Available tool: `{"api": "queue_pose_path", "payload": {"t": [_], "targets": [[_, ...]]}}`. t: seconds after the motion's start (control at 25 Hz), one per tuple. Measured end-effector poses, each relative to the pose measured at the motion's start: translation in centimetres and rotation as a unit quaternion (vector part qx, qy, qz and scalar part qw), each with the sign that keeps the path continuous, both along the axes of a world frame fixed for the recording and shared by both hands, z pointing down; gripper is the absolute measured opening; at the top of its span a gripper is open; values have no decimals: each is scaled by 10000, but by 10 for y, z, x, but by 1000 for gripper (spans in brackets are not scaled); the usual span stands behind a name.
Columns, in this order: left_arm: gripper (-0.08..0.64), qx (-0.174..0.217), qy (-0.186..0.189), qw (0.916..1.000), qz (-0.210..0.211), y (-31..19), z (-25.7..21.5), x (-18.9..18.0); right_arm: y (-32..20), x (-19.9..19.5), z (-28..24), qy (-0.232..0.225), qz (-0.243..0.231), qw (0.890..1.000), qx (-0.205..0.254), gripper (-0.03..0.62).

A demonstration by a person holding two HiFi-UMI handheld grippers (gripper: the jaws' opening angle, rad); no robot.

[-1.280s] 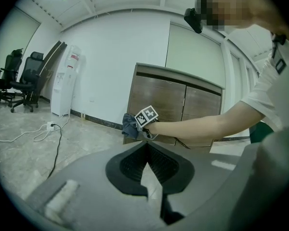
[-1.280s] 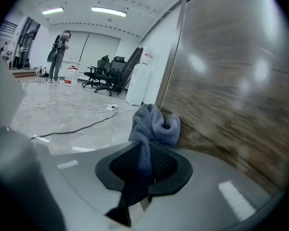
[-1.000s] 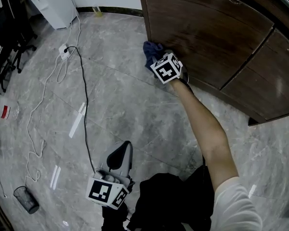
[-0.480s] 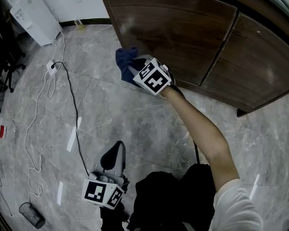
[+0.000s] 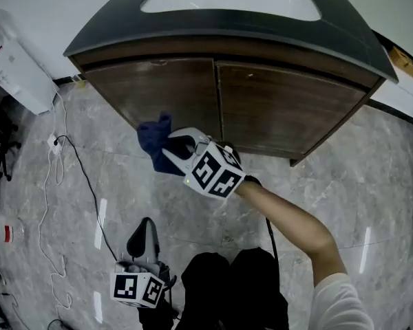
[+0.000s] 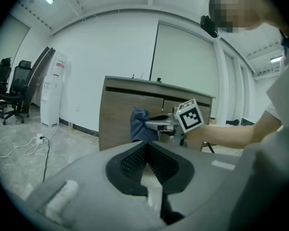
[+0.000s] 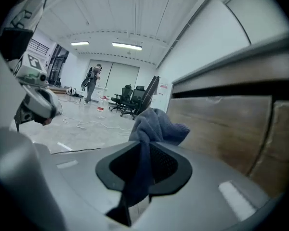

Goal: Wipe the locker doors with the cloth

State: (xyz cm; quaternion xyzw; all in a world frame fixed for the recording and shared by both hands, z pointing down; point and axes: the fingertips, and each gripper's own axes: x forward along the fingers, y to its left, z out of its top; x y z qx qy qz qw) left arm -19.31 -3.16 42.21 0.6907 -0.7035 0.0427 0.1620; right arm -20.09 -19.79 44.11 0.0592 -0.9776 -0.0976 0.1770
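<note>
Head view showed the right gripper (image 5: 169,152) stretched out towards a brown cabinet (image 5: 151,59), its jaws clamped on a blue cloth (image 5: 153,140). The cloth hung bunched in front of the lower part of the left door (image 5: 158,91), near its seam with the right door (image 5: 282,108); whether it touched the wood could not be told. Right gripper view confirmed the grip: the cloth (image 7: 154,124) ran down between the closed pads, its loose end puffed above them, with the door (image 7: 221,124) just beside it. The left gripper (image 5: 143,227) was held low over the grey floor (image 5: 344,184), well apart from the cabinet. Left gripper view showed its jaws together with nothing between them, pointing at the cabinet (image 6: 115,119) and the cloth (image 6: 138,126).
</note>
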Motion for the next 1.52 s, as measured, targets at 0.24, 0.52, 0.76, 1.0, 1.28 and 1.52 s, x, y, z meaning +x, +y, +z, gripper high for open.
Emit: {"api": "queue_pose_path", "payload": {"t": [0.24, 0.52, 0.76, 1.0, 1.28, 1.52], "targets": [[2, -49, 44, 9987, 508, -21, -159, 57, 18, 115, -115, 48, 861, 9949, -521, 61], [0, 32, 102, 9952, 971, -34, -326, 111, 37, 198, -297, -497, 1845, 9782, -817, 63], [0, 229, 26, 9928, 1174, -10, -440, 149, 81, 266, -434, -1124, 2791, 9489, -953, 63], [2, 577, 49, 9885, 1399, 15, -526, 178, 130, 316, -529, -1591, 3601, 9133, -1044, 61], [0, 1072, 30, 9745, 1971, 72, -595, 190, 206, 325, -608, -2000, 4209, 8820, -704, 61], [0, 949, -239, 9689, 2272, 149, -598, 159, 287, 303, -630, -2071, 4528, 8647, -654, 61]]}}
